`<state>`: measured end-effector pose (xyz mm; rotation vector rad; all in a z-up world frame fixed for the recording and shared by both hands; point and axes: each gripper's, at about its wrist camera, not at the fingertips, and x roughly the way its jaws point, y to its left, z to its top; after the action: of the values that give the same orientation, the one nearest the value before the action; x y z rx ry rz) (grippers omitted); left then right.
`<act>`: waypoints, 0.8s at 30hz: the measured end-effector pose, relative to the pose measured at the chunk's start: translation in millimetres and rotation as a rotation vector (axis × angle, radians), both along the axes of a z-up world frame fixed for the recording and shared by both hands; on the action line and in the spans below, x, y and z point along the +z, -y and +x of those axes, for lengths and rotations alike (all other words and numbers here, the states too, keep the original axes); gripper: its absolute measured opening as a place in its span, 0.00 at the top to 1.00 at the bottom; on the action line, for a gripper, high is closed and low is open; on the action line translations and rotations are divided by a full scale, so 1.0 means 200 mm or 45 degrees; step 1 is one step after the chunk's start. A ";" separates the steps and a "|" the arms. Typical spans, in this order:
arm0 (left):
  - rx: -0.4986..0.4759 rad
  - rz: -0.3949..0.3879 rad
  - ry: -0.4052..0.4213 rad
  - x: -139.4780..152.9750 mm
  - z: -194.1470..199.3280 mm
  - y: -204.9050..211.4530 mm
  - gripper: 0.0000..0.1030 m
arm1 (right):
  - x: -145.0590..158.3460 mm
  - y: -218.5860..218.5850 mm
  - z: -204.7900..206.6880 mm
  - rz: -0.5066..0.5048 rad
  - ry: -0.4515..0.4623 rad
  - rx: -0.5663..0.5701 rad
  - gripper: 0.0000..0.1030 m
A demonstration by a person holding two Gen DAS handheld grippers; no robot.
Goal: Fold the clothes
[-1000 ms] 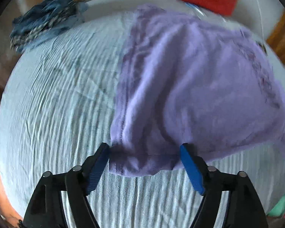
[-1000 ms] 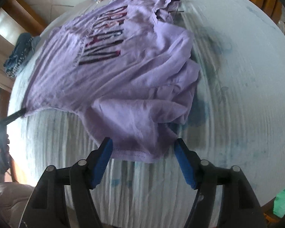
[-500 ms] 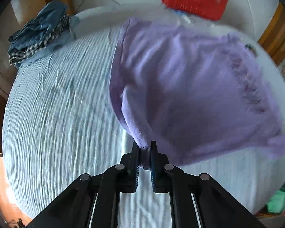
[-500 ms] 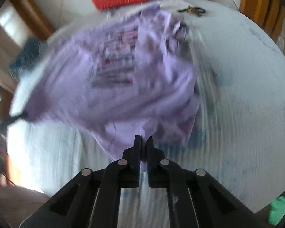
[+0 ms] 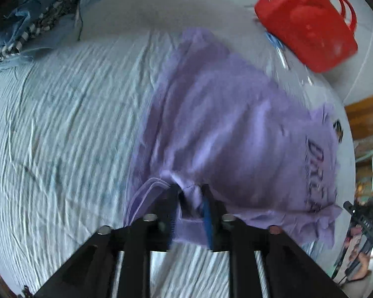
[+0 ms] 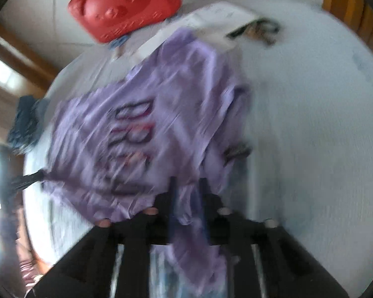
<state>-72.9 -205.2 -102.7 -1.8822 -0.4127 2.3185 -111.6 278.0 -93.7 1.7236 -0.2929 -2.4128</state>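
The left gripper [image 5: 191,198] was pinching a bunched hem corner of the purple T-shirt [image 5: 226,129], with cloth filling the narrow gap between its two fingers and a blue pad showing on the right finger. In the right wrist view the right gripper [image 6: 186,193] likewise pinched a fold of the purple T-shirt [image 6: 161,114]; fabric ran between its fingers and hung down past them toward the camera, though that view was blurred.

The shirt lay spread over the middle of the bed [image 5: 62,129], covered by a ribbed pale blue sheet, and stretched from the near edge, where both grippers held it, toward the far edge. Dark printed lettering [image 5: 315,168] showed on the part of the shirt toward the bed's right side in the left wrist view, and the same dark and pink print [image 6: 131,134] faced up in the right wrist view. The shirt's surface was creased and rumpled.

Farther off, a heap of blue denim and checked clothes [image 5: 37,17] sat at the far left corner of the bed, well apart from the shirt. Near the far right edge lay a small dark object [image 6: 256,28], too blurred to identify. Beyond the far edge a red plastic basket [image 5: 308,22] stood on the tiled floor [image 6: 37,24].
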 end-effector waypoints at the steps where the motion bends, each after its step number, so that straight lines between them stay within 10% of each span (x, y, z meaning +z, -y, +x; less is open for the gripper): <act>1: -0.003 -0.013 -0.034 0.03 0.00 0.01 0.56 | 0.03 -0.03 -0.01 0.027 -0.036 -0.030 0.55; 6: -0.082 -0.244 -0.288 0.26 0.14 0.02 0.35 | 0.11 -0.10 0.13 -0.009 -0.137 -0.062 0.38; 12: -0.225 -0.472 -0.316 0.05 0.28 -0.07 0.35 | 0.03 -0.12 0.43 -0.076 -0.137 -0.058 0.38; 22: -0.234 -0.452 -0.345 -0.16 0.24 -0.17 0.35 | -0.12 0.01 0.58 0.003 -0.127 0.102 0.38; 24: -0.251 -0.426 -0.312 -0.20 0.23 -0.19 0.41 | -0.20 0.07 0.54 0.048 -0.074 0.183 0.77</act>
<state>-27.1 -166.4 -141.9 -1.6366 0.1910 2.5568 -4.1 263.6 -132.8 1.6261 -0.1125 -2.3739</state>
